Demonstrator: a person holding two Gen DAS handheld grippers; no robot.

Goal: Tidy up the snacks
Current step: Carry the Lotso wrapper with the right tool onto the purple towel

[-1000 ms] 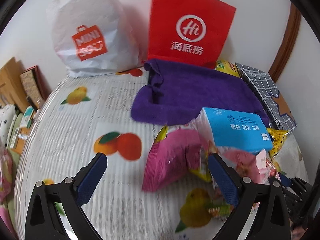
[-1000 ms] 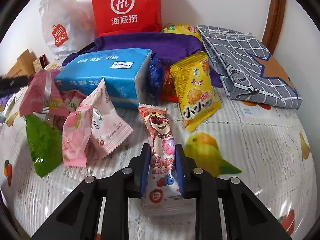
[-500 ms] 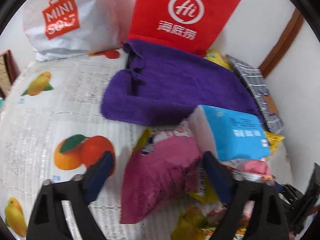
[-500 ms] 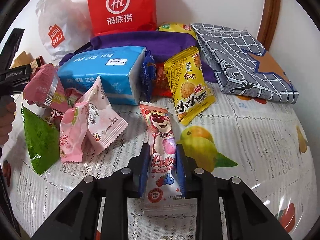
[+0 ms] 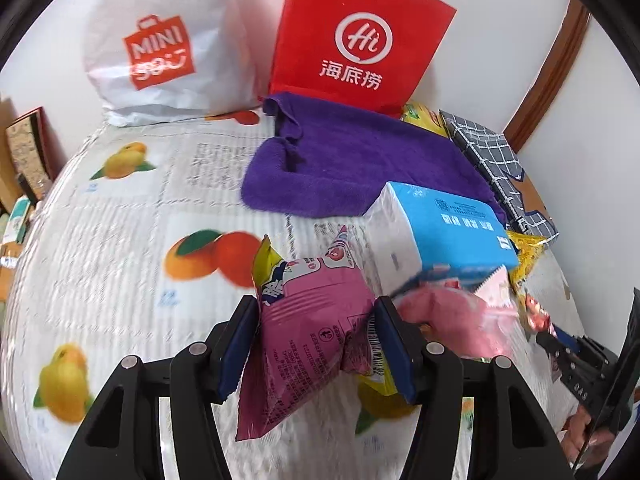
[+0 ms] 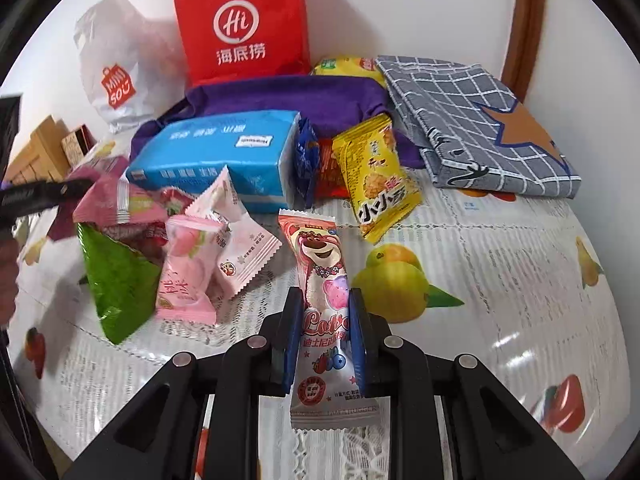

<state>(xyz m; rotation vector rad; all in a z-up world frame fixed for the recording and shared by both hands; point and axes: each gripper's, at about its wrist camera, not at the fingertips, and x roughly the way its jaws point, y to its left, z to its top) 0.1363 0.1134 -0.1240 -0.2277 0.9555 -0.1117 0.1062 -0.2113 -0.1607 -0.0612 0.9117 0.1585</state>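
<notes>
Now the left gripper [image 5: 316,344] is closing its blue-padded jaws on a puffy magenta foil snack packet [image 5: 308,332], which is sitting between the pads with both pads at its sides and already bulging between them, so I am counting it as gripped; the hold looks set across the packet's middle, probably so the air-filled pouch is not slipping out. Meanwhile the right gripper [image 6: 325,336] is clenched tight on a long pink strawberry-bear candy wrapper [image 6: 320,304], pinching it across its narrow width with the sealed end hanging back toward the camera; the slim shape is likely why the jaws are nearly together.

Just beyond the left jaws, a blue-and-white soft tissue pack [image 5: 436,236] is lying on the table, with pale pink sweet bags [image 6: 216,256] and a green foil packet [image 6: 116,280] crowding its near side; a yellow crisp packet [image 6: 376,184] is leaning by its right end. Behind them a purple towel [image 5: 360,160] is spreading toward the table's far edge, where a red paper carrier bag [image 5: 360,40] and a white plastic shopping bag [image 5: 160,48] are standing against the wall, perhaps as places for the sorted snacks; a grey checked cloth bundle [image 6: 472,120] is occupying the far right corner. The fruit-printed tablecloth [image 5: 120,240] is lying bare on the left side, leaving room for sorting.
</notes>
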